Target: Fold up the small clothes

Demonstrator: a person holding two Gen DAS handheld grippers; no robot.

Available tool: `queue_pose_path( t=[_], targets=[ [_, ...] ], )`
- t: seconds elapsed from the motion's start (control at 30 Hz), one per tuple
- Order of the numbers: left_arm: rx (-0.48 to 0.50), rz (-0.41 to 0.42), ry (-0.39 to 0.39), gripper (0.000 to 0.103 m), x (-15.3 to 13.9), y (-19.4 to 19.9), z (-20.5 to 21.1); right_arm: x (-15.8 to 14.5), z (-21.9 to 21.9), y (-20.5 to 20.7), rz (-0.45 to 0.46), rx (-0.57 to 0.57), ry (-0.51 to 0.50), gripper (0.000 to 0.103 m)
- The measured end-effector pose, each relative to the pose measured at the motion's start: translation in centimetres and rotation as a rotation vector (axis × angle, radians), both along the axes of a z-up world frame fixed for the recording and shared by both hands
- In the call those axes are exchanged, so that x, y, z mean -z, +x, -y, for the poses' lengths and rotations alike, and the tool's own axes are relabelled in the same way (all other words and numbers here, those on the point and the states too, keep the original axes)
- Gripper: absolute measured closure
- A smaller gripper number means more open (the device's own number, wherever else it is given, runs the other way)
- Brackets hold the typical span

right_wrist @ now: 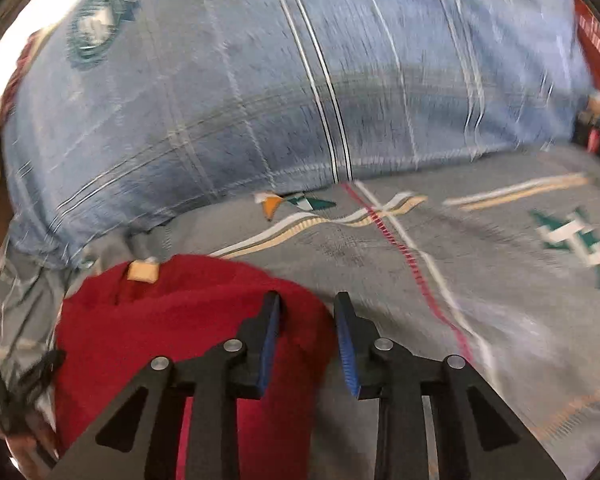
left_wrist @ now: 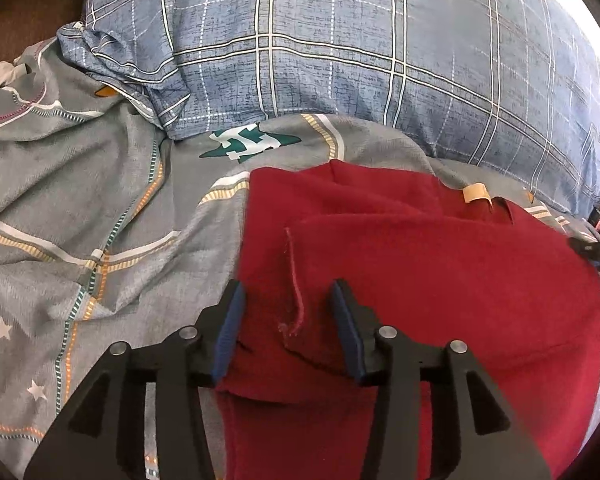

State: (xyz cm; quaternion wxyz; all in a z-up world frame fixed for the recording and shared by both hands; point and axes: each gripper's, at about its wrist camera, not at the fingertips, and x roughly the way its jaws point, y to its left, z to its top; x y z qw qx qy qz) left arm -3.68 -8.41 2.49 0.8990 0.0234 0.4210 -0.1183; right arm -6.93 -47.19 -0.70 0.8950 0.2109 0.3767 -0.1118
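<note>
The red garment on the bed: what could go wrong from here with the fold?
1. The left gripper stands open over the red garment, with a loose hem between its jaws; closing might catch only one layer.
2. The right gripper is open at the garment's edge, partly over the grey sheet; it may pinch the sheet too.

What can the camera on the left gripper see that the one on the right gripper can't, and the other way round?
Only the left wrist view shows the red garment's raised hem between the left gripper's open jaws, and white stars printed on the grey sheet. Only the right wrist view shows the garment's rounded right edge by the open right gripper, and a red dashed stripe. Both show the red garment, its tan label, the sheet and the blue plaid pillow.
</note>
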Motion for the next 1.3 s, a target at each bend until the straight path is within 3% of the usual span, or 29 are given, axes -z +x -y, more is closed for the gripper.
queue_pose_path(
  t=[0.03,0.07,0.13,0.23,0.37,0.43,0.5,0.6,0.7,0.83,0.93,1.07,1.13,1.3],
  targets=[
    [-0.001,-0.001,0.001,0.057,0.1,0.1,0.0,1.1,0.3,1.2,-0.038,-0.007,0.019,0.075],
    [-0.003,-0.003,-0.001,0.055,0.1,0.1,-0.1,1.3,0.3,1.6,-0.02,-0.005,0.01,0.076],
    [-0.009,-0.009,-0.008,0.051,0.1,0.2,-0.4,0.7,-0.1,1.5,-0.044,-0.019,-0.014,0.071],
    [-0.017,-0.022,-0.025,0.048,0.1,0.3,-0.8,-1.4,-1.0,-1.8,0.012,-0.024,-0.034,0.066],
    [0.004,-0.009,-0.003,0.048,-0.7,-0.8,-0.6,-2.9,-4.4,-6.7,0.057,-0.119,-0.087,0.061],
    [0.029,-0.016,-0.011,0.044,-1.4,-2.0,-0.5,-1.4,-6.0,-7.0,-0.017,-0.165,-0.14,0.062],
    [0.046,-0.025,-0.029,0.033,-2.1,-3.3,-0.7,1.2,-6.5,-6.0,-0.118,-0.153,-0.212,0.058],
    [0.054,-0.015,-0.048,0.024,-3.2,-6.3,-1.4,0.2,-5.8,-7.7,-0.092,-0.095,-0.172,0.051],
    [0.067,-0.029,-0.043,0.022,-3.3,-9.0,-2.2,-1.8,-6.2,-10.6,-0.023,-0.093,-0.128,0.042],
    [0.107,-0.073,-0.049,0.022,-3.3,-12.3,-3.3,-3.0,-8.7,-15.4,-0.031,-0.217,-0.068,0.037],
    [0.116,-0.068,-0.021,0.022,-3.3,-14.6,-4.4,-3.5,-11.4,-18.1,-0.002,-0.343,0.051,0.035],
    [0.095,-0.085,-0.054,0.022,-3.5,-16.6,-6.6,-2.7,-18.9,-20.3,0.03,-0.635,0.195,0.035],
    [0.081,-0.081,-0.07,0.022,-3.9,-17.4,-7.6,-1.7,-22.8,-20.5,0.02,-0.742,0.212,0.035],
    [0.043,-0.058,-0.086,0.021,-5.1,-18.9,-9.8,4.2,-32.8,-18.2,-0.153,-0.89,0.124,0.036]
  ],
)
